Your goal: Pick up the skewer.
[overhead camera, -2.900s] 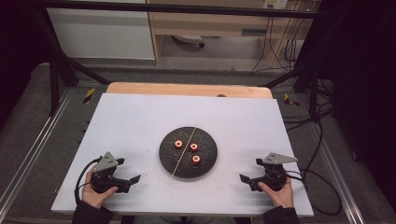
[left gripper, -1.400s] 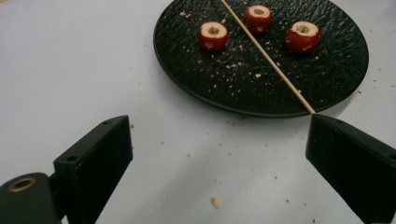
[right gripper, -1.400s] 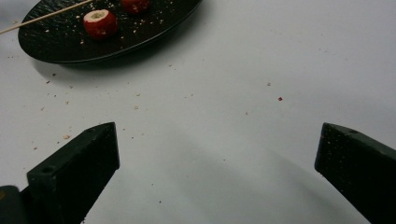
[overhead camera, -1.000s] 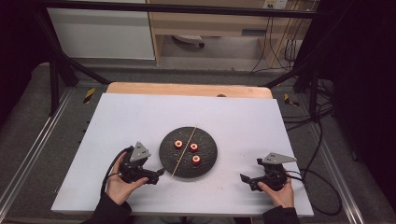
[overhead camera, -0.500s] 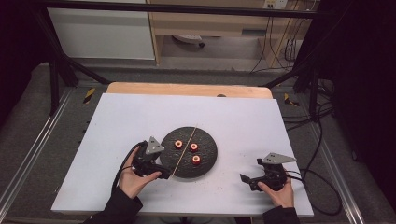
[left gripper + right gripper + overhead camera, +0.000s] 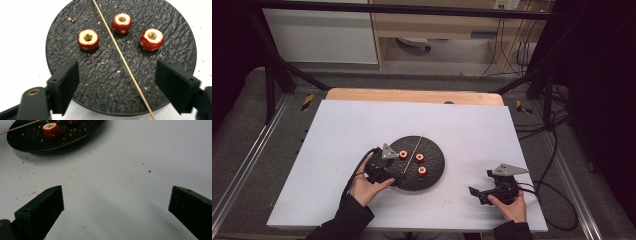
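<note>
Left gripper (image 6: pixel 117 82) fingers, apart and just closing, straddling the skewer (image 6: pixel 121 58); three cored fruits (image 6: pixel 88 39) waiting unthreaded; right gripper (image 6: pixel 117 212) resting wide.

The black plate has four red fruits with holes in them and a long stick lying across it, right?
Not quite: the black plate holds three red fruits, not four. The left gripper view shows them, with the long stick lying across the plate.

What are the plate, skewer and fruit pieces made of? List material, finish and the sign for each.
Plate: probably slate or slate-look stoneware; matt black, rough rippled face.
Skewer: likely bamboo or wood; pale tan, thin, straight, unvarnished.
Fruit pieces: real fruit, it seems; glossy red skin, pale cored flesh, crumbs scattered around.
</note>
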Demonstrator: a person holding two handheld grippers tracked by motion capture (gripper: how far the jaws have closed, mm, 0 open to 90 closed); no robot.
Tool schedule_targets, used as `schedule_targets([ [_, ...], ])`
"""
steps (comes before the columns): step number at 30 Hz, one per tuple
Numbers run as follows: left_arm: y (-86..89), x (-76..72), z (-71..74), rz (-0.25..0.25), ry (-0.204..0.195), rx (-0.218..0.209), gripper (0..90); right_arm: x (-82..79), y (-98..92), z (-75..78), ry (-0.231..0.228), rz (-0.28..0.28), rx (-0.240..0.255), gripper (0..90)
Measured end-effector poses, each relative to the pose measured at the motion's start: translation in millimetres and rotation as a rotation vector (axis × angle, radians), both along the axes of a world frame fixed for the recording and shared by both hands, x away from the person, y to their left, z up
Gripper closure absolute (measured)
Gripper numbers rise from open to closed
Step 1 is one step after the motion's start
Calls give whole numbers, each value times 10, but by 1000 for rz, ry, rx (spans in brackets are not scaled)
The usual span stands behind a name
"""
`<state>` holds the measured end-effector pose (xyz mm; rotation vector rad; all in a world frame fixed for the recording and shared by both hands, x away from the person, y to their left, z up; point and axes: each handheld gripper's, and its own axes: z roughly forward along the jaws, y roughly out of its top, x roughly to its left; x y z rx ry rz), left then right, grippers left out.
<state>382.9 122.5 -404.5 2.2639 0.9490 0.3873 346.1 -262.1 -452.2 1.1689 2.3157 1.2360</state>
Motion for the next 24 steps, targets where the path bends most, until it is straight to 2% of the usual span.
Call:
schedule_targets([
  [3, -31, 23, -12, 9, 14, 1, 272, 0, 1, 0, 3, -1, 2, 7],
  [4, -41, 29, -18, 12, 19, 2, 315, 0, 2, -1, 3, -1, 1, 7],
  [9, -97, 48, -56, 18, 38, 27, 398, -1, 0, 3, 5, 0, 3, 7],
  [13, -135, 50, -76, 24, 37, 31, 499, -2, 0, 3, 5, 1, 3, 7],
  [18, -154, 66, -79, 23, 55, 14, 556, 2, 1, -1, 1, 2, 1, 7],
  [21, -175, 73, -92, 0, 81, 13, 588, 2, 2, -1, 2, 2, 3, 7],
  [24, -198, 84, -114, 5, 95, 25, 614, -1, 1, 1, 5, 1, 5, 7],
])
